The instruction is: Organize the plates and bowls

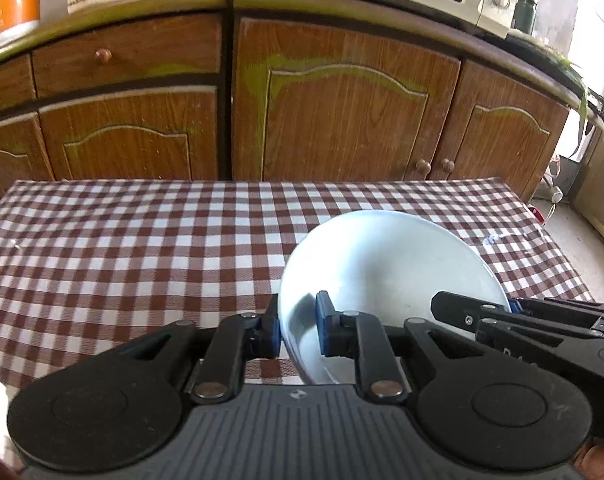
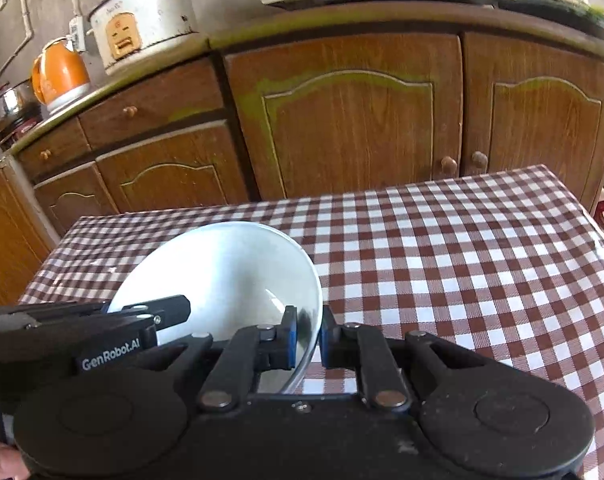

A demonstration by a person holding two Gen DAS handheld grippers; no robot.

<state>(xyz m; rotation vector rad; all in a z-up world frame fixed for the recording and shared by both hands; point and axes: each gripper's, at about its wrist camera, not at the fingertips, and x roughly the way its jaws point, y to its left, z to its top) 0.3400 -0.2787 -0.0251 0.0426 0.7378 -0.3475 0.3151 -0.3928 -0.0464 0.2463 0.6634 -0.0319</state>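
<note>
Checked surface (image 1: pixel 142 240) fills mid-frame in both views, wooden cabinets (image 1: pixel 341 112) behind it; no other plate or bowl in view.

Bowl (image 1: pixel 389 264): white, tilted, lower centre-right of left view, lower centre-left of right view. Appears lifted off the cloth, but underside contact is hidden, so not certain.

Left gripper (image 1: pixel 298 334): jaws clamped on near rim, one pad inside, one outside. Right gripper (image 2: pixel 307 334): jaws clamped on the opposite rim, same arrangement.

Risks, judged from this hold:
- Both grips are thin rim pinches on glazed ware; the bowl could pivot or slip out if either hand tilts.
- Hands drifting apart or together would lever the rim and could pop one pad off.
- One slip leaves the bowl hanging from a single pinch; a drop onto the surface likely follows.
- No destination visible, so placement is unclear.
</note>
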